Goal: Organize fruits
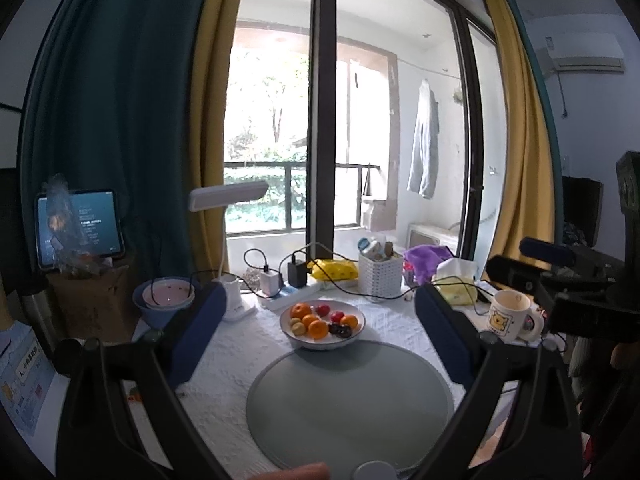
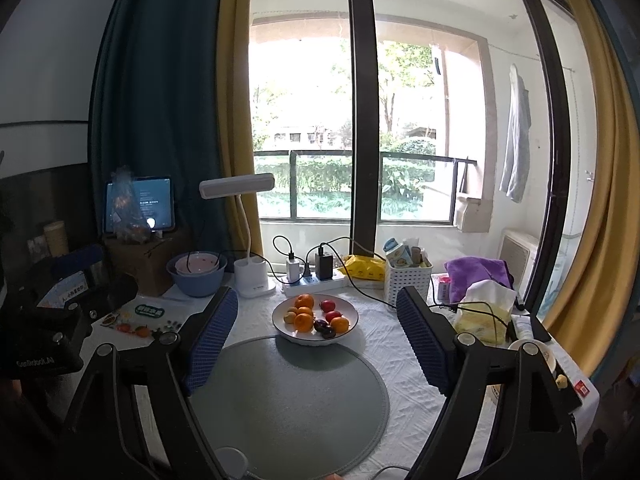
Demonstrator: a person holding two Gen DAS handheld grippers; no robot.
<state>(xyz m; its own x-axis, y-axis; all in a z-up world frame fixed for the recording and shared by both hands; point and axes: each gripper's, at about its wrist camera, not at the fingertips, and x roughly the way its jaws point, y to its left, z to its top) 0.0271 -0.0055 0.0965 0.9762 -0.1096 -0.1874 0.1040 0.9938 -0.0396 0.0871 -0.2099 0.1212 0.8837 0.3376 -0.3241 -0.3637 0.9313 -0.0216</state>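
Note:
A white bowl (image 1: 320,345) stands on the white tablecloth at the far edge of a round grey mat (image 1: 348,404). It holds several oranges (image 1: 318,329), red fruits (image 1: 337,316), dark plums (image 1: 342,330) and a small yellowish fruit. My left gripper (image 1: 319,296) is open, its blue pads wide apart on either side of the bowl and short of it, with nothing between them. In the right wrist view the same bowl (image 2: 308,340) with its oranges (image 2: 304,322) lies ahead. My right gripper (image 2: 317,296) is open and empty too, above the mat (image 2: 288,404).
Behind the bowl lie a power strip (image 1: 288,296) with chargers and cables, a white basket (image 1: 380,276) and a desk lamp (image 1: 228,196). A blue bowl (image 1: 164,308) sits at left and a mug (image 1: 506,316) at right. A tissue pack (image 2: 486,308) and a purple cloth (image 2: 476,272) are at right.

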